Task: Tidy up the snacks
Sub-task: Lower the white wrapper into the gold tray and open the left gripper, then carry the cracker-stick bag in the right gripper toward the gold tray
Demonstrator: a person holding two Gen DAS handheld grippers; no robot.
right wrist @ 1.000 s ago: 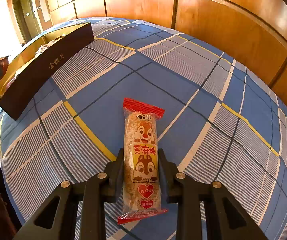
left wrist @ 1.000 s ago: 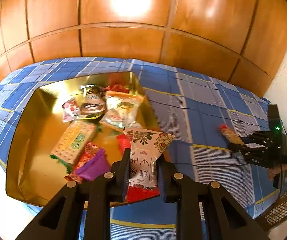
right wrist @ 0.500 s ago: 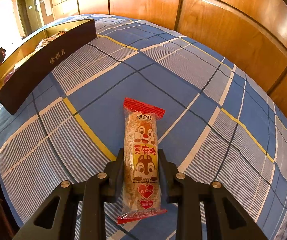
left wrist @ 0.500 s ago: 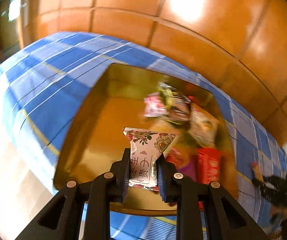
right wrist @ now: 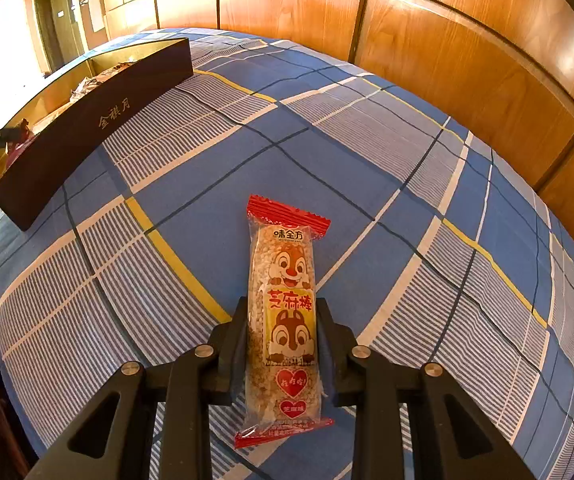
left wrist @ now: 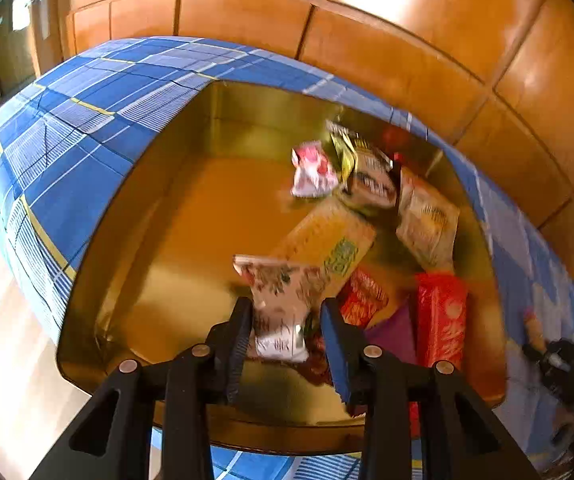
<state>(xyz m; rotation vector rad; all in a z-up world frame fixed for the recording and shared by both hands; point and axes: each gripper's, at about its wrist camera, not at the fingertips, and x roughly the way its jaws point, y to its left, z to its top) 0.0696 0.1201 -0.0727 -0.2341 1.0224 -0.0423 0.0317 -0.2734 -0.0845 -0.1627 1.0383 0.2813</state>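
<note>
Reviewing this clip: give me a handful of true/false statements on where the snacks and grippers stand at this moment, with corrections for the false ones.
1. The right gripper is clamped on a squirrel-print sesame bar. True.
2. The sesame bar is already inside the gold box. False: it is over the blue checked cloth, apart from the box.
3. The left gripper has a floral packet between its jaws, over the gold box. True; the jaws are opening and gaps show beside the packet.
4. The gold box holds no snacks yet. False: several packets lie in it, among them a red packet and a yellow cracker pack.
5. The cloth is plain red. False: it is blue with white and yellow lines.
</note>
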